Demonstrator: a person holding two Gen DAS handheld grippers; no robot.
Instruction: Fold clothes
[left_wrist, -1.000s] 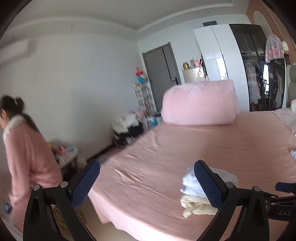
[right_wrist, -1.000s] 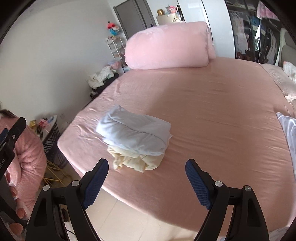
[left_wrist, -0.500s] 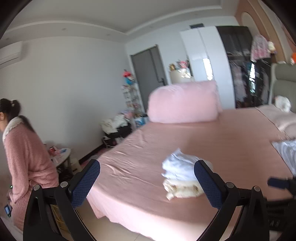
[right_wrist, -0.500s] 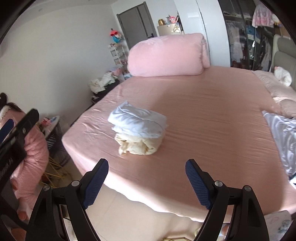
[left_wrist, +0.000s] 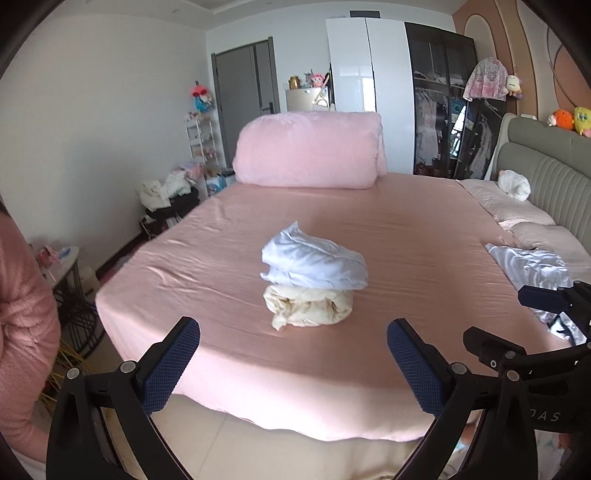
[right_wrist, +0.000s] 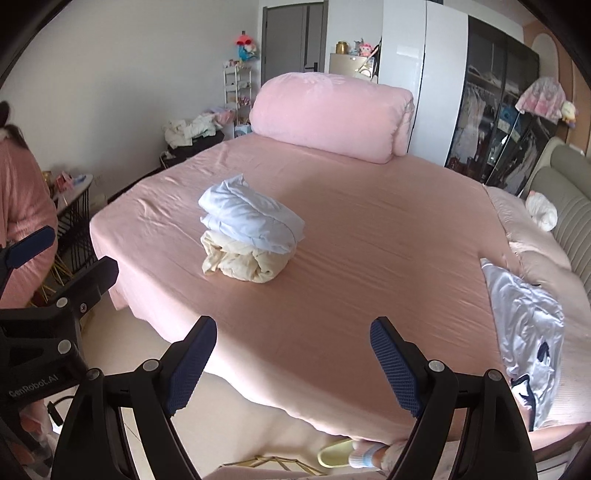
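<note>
Right now both tools hang off the near edge of the pink bed, holding nothing. On the left gripper the jaws stand wide apart, and on the right gripper they are just as wide. A folded white garment sits on top of a folded cream garment near the middle of the sheet. An unfolded silvery garment lies spread toward the right side, well apart from the stack. A person in a pink fleece stands at the left.
</note>
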